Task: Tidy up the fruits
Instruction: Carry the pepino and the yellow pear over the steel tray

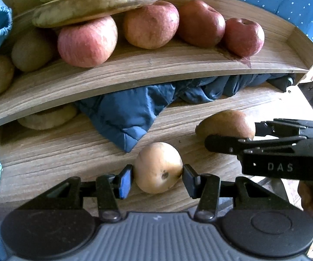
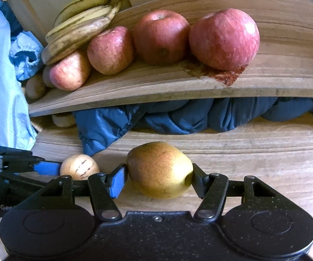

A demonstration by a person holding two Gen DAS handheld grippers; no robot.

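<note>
Pears sit on the lower board, the pale pear (image 1: 158,167) clamped in the left tongs (image 1: 157,175) and the russet pear (image 2: 159,169) in the right tongs (image 2: 159,177), presumably bound for the shelf (image 2: 178,87) beside the apples (image 2: 224,39)

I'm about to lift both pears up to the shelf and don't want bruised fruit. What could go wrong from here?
1. Each claw grips a round pear only at its sides: the left claw on the pale pear, the right claw on the larger pear. Either could slip or roll out.
2. The claws sit close together, so they might bump on lifting.
3. The shelf is crowded on its left side with apples and bananas; a nudge could roll one off.
</note>
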